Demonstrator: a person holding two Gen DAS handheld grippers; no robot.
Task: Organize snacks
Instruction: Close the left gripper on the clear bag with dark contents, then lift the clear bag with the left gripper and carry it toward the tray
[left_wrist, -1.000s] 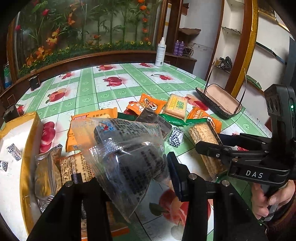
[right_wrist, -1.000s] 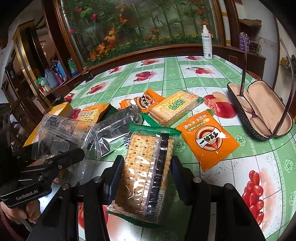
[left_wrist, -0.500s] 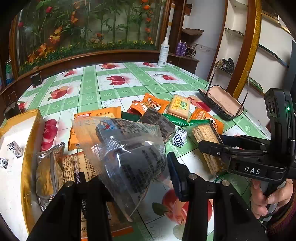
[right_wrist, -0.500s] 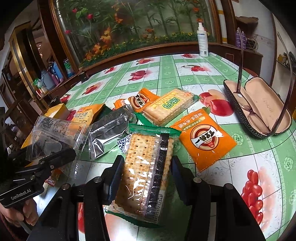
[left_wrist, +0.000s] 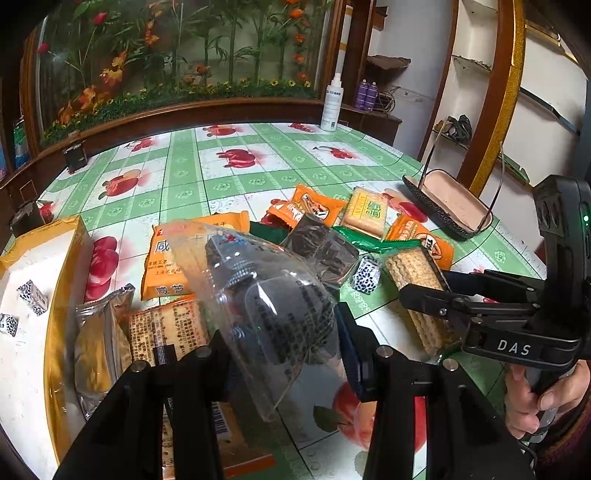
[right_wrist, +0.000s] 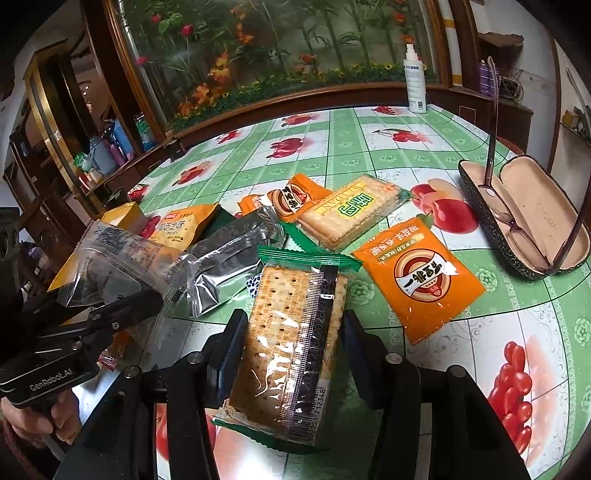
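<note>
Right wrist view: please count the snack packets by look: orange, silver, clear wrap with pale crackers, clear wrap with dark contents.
orange packets: 4
silver packet: 1
cracker packs: 2
clear packet with dark contents: 1
Total: 8

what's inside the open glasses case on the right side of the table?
The glasses case lies open with a pair of glasses in it, temples sticking up. The rest of its pink lining looks bare. Anything under the glasses is covered.
</note>
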